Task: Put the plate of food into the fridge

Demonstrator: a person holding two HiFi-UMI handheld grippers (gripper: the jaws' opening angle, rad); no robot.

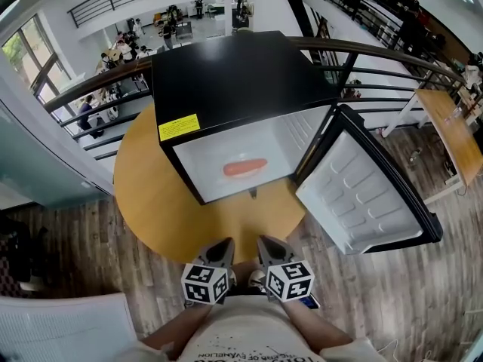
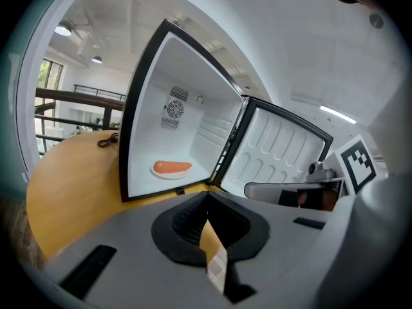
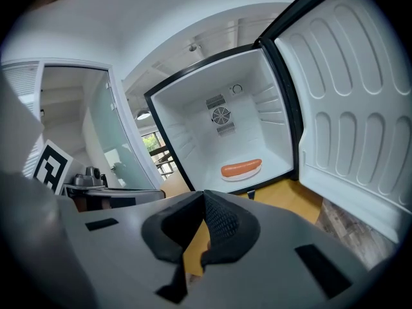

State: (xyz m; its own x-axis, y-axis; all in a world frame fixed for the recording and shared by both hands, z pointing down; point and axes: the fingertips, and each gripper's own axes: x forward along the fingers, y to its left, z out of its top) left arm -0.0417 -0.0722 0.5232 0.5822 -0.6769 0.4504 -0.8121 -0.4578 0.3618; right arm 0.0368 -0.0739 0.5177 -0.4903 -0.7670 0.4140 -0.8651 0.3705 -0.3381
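A black mini fridge (image 1: 234, 89) stands on a round wooden table (image 1: 151, 194), its door (image 1: 362, 194) swung wide open to the right. On the white floor inside lies a white plate with an orange sausage (image 1: 244, 168), also seen as the plate (image 2: 171, 168) in the left gripper view and the plate (image 3: 241, 169) in the right one. My left gripper (image 1: 222, 245) and right gripper (image 1: 266, 243) hover side by side at the table's near edge, well short of the fridge. Both the left gripper (image 2: 207, 195) and the right gripper (image 3: 204, 193) are shut and hold nothing.
The open door (image 3: 354, 108) juts out past the table's right edge over the wooden floor. A black cable (image 2: 106, 140) lies on the table left of the fridge. A curved railing (image 1: 392, 55) runs behind, and another wooden table (image 1: 453, 134) stands far right.
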